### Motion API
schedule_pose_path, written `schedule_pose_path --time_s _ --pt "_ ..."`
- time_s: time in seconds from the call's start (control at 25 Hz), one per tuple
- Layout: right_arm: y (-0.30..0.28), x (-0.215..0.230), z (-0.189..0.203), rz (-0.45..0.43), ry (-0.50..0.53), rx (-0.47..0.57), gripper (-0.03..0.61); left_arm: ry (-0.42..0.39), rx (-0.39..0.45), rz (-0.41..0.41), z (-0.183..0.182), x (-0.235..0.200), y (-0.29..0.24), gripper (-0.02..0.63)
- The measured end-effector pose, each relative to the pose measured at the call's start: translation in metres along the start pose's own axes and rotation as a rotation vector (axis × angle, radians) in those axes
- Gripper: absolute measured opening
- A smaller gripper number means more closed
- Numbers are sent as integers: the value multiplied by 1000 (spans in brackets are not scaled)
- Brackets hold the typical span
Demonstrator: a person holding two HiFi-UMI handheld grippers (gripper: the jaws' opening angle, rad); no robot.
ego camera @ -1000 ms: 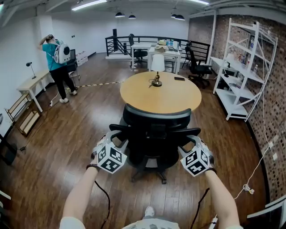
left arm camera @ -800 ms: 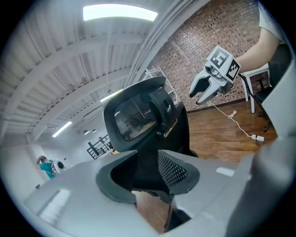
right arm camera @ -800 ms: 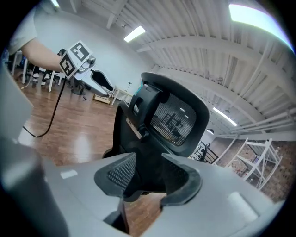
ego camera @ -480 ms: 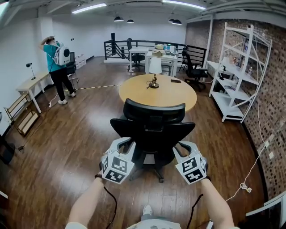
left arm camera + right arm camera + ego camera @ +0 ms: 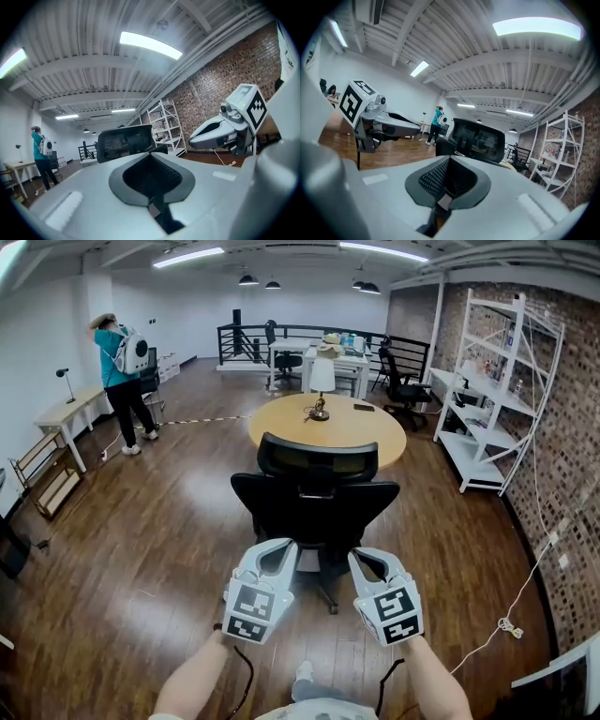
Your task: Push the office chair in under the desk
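Note:
The black office chair [image 5: 317,502] stands with its back toward me at the near edge of the round wooden desk [image 5: 370,435]. Both grippers hang in the air short of the chair, touching nothing. The jaws of my left gripper [image 5: 281,546] have just been closing and are now shut with nothing between them; so have those of my right gripper [image 5: 360,555]. In the left gripper view the shut jaws [image 5: 150,155] point at the chair's headrest [image 5: 124,143], and the right gripper [image 5: 220,132] shows beside them. The right gripper view has its shut jaws [image 5: 448,160] below the headrest [image 5: 479,137].
A small table lamp [image 5: 322,385] stands on the round desk. White shelving [image 5: 497,381] lines the brick wall on the right, with a cable [image 5: 511,624] on the floor below. A person with a backpack [image 5: 117,381] stands far left by a white side desk [image 5: 66,413].
Both grippers have come off the chair's armrests, drawn back toward me and closer together, and their jaws have shut. The chair stays at the desk and now looks farther away.

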State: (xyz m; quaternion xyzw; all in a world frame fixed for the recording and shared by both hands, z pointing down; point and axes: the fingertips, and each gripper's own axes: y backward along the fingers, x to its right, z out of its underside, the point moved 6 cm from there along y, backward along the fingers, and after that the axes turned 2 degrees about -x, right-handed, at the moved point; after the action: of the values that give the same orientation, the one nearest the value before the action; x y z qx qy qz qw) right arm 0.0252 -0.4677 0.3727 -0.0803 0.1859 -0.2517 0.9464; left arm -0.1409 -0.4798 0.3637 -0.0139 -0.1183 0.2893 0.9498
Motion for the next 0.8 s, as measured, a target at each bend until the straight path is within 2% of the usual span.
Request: schedule_pose_path --time_s 0.24,0.4,0.8 --pt "31 -28 -5 -36 -127 92 0 108 51 17 -10 32 26 18" --pt "45 -39 -5 -22 -166 145 0 162 62 15 -14 49 38 18" --pt "61 -50 2 -21 -177 159 0 196 61 16 -8 63 50 17"
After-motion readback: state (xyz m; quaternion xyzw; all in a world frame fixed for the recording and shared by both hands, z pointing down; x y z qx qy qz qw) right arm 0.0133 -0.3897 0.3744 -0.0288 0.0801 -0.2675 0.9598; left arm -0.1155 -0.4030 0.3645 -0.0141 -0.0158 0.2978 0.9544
